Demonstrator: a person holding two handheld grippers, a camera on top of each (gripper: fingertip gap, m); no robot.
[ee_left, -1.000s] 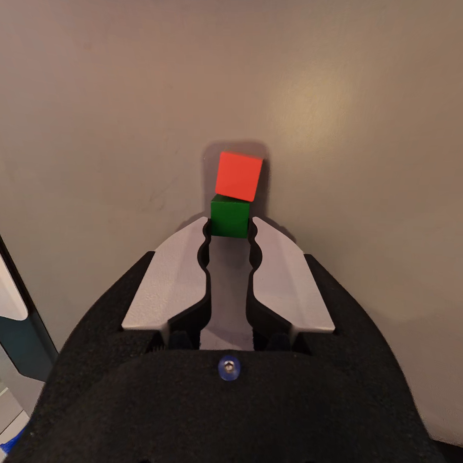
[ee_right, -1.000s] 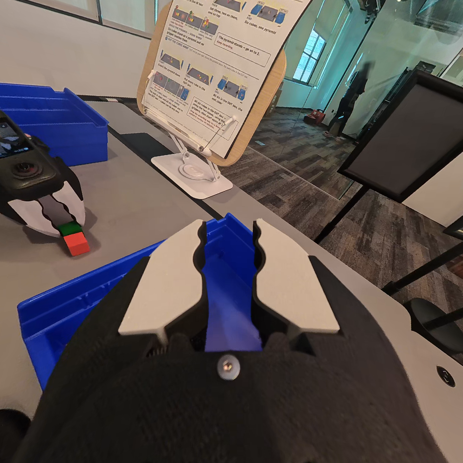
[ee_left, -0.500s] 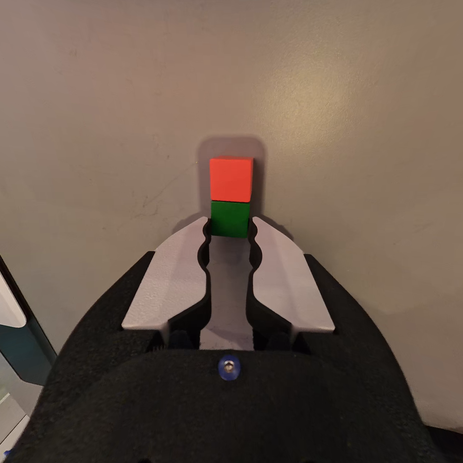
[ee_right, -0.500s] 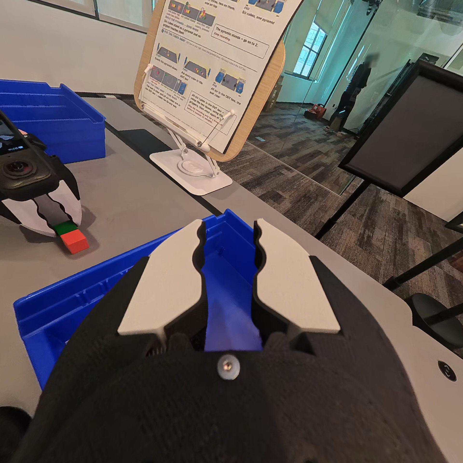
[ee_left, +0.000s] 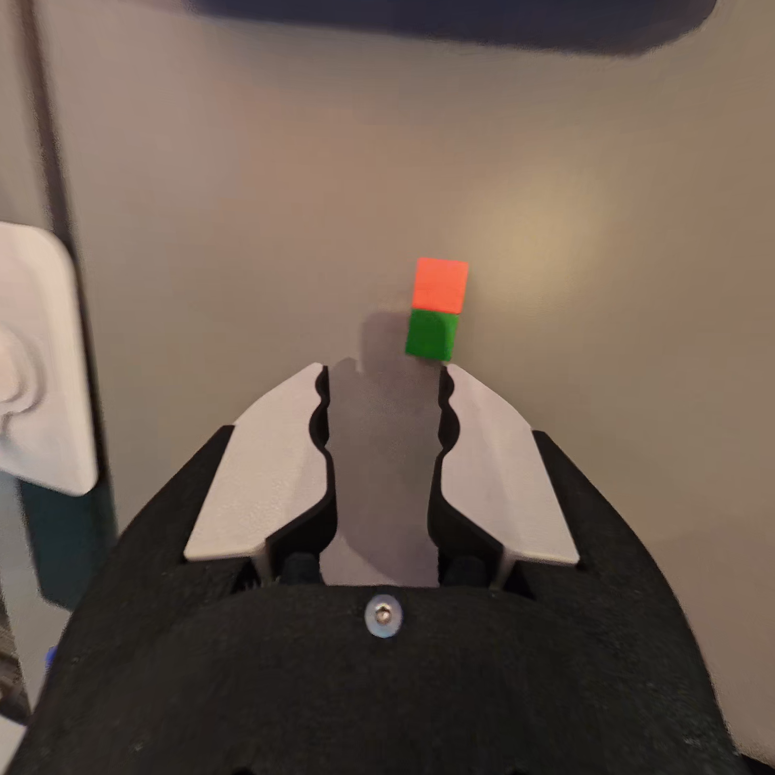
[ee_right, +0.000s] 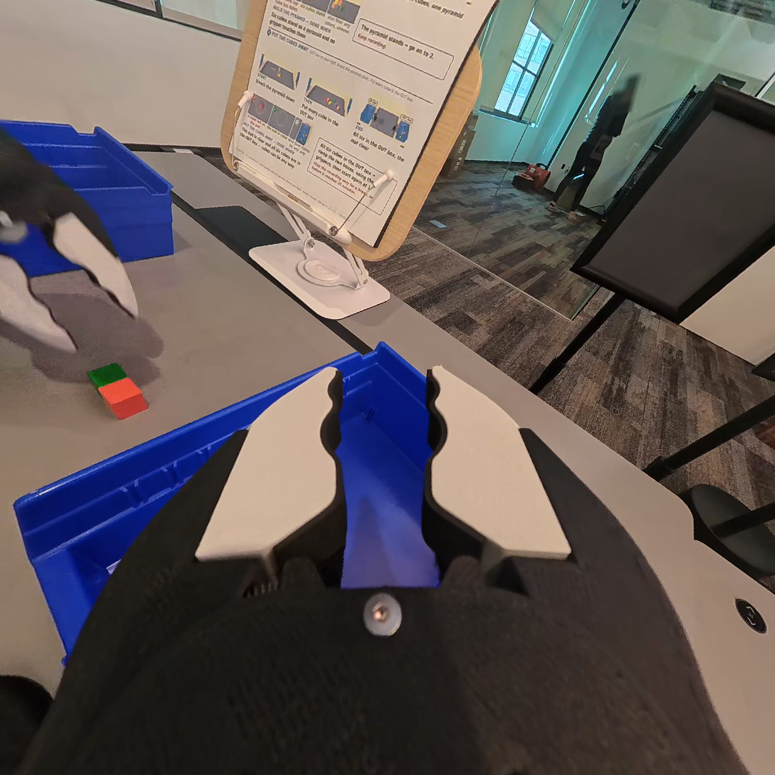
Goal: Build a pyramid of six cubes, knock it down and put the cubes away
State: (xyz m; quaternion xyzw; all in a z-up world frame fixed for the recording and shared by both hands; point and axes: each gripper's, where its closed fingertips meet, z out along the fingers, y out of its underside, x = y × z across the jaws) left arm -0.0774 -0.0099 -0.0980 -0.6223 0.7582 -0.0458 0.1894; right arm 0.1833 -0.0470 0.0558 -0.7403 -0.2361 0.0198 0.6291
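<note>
- Left tongs (ee_left: 383,369) gape wide and empty above the table (ee_left: 587,209), clear of the green cube (ee_left: 431,334).
- Right tongs (ee_right: 383,377) hang parted, empty, over the near blue bin (ee_right: 126,503).
- Green cube touches the red cube (ee_left: 440,285): base row begun, seemingly.
- Next: fetch a third cube.

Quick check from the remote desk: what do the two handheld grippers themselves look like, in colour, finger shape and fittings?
Both match. The left gripper and the right gripper each have a matte black, rough-textured body, and two light grey fingers with black wavy inner edges. A small silver screw sits at the centre behind the fingers. No cables, sleeves or hands show.
</note>
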